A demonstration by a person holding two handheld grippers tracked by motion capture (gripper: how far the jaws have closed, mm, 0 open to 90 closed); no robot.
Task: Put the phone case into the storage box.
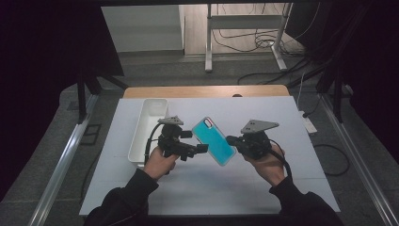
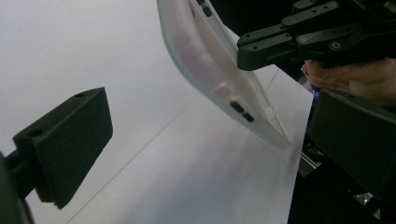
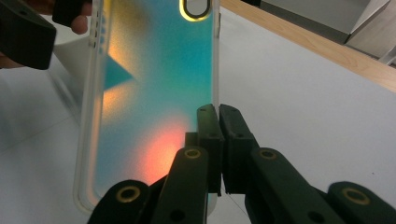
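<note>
On the white counter [image 1: 263, 188], which is the largest thing here, a long white bin [image 1: 147, 129] sits at the person's left, near the left hand. Between the two hands a teal phone case [image 1: 214, 140] is held up off the counter, its long axis running on a slant from the far left down toward the near right in the high view, camera cutout at the far end. The right tongs [image 1: 231, 140] are pinched shut on one long edge of the case; in the right gripper view the two black jaws meet tightly on the clear rim with the coloured back facing the camera. The left tongs [image 1: 203, 142] stand open just beside the opposite long edge, holding nothing: in the left gripper view one pad sits low at the left and the other at the right, with the case's side-button edge hanging between and beyond them, not touched. So the case lies directly ahead of the left tongs, crosswise to their reach, and the left hand looks placed to close on that free edge.
</note>
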